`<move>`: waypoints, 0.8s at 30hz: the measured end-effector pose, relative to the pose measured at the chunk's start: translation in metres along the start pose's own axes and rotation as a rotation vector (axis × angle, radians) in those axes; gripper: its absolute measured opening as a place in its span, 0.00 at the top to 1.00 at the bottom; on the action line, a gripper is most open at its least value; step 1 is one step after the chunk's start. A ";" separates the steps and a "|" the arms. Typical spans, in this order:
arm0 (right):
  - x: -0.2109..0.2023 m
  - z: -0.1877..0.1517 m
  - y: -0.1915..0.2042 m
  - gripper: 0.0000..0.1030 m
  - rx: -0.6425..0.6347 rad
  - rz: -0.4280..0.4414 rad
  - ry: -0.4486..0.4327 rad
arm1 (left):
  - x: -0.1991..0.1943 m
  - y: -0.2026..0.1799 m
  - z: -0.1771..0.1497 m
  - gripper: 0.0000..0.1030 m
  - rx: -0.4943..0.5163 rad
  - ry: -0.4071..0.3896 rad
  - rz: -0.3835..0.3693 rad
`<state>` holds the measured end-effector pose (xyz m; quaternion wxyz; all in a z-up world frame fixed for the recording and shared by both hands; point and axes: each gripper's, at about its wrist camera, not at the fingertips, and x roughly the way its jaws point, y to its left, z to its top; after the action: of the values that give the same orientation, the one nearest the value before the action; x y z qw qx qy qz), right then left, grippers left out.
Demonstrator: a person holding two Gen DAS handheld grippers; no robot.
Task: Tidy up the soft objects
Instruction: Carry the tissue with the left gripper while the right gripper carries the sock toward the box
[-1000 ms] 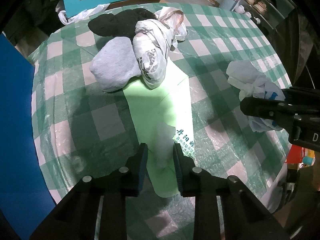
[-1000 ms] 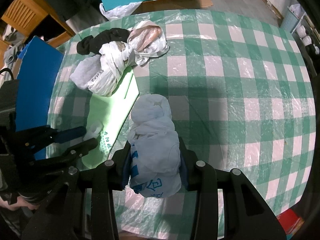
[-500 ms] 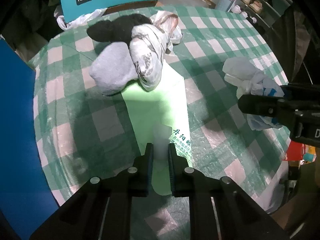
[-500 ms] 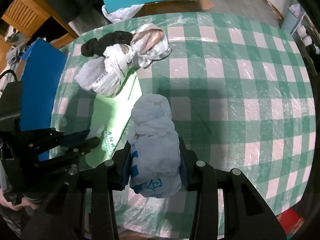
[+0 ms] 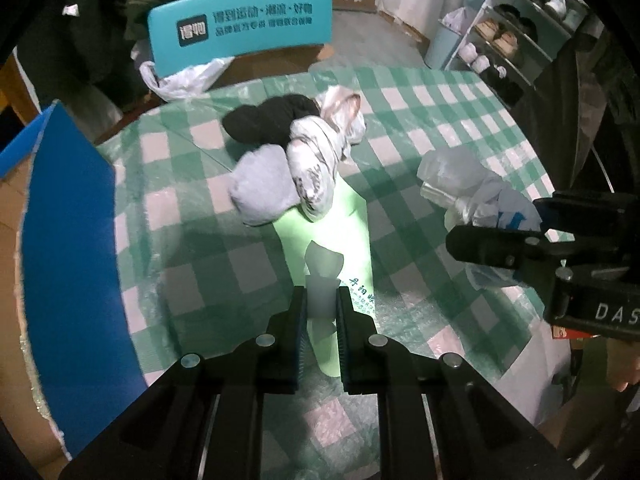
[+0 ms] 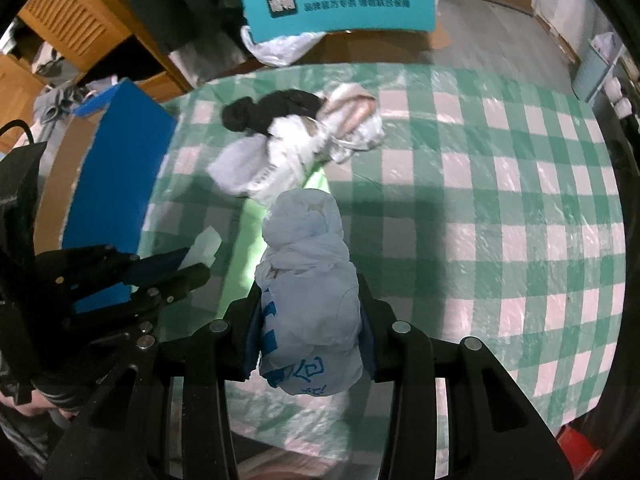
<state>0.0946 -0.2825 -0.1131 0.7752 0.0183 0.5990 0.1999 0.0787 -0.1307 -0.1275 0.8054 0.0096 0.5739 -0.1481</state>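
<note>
We see teal chair back far beyond jaws, blue board left of them, shoe rack far right.

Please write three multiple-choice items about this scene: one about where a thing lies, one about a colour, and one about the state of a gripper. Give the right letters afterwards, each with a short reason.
1. Where does the black cloth bundle lie?
A. at the far end of the pile, behind the grey bundle
B. between the right gripper's fingers
C. on the blue panel

2. What colour is the flat bag spread on the checked tablecloth?
A. red
B. light green
C. black

3. What is the state of the right gripper?
A. open, with nothing in it
B. shut on a white plastic bag bundle
C. shut on a black cloth

Answers:
1 A: it sits beyond the grey bundle, toward the teal chair back.
2 B: the left wrist view shows it pale green.
3 B: the bundle fills the space between its fingers.
</note>
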 end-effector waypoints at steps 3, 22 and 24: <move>-0.005 0.002 0.011 0.63 -0.017 0.010 -0.012 | -0.009 0.004 0.000 0.87 -0.012 -0.008 -0.002; -0.036 0.012 0.089 0.63 -0.146 0.091 -0.081 | -0.088 0.035 -0.016 0.87 -0.052 -0.123 0.024; -0.038 0.014 0.097 0.63 -0.158 0.099 -0.085 | -0.096 0.041 -0.020 0.87 -0.061 -0.136 0.023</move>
<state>0.0719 -0.2028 -0.0480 0.7880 -0.0048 0.5463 0.2837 0.0421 -0.0663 -0.0510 0.8441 -0.0183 0.5219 -0.1218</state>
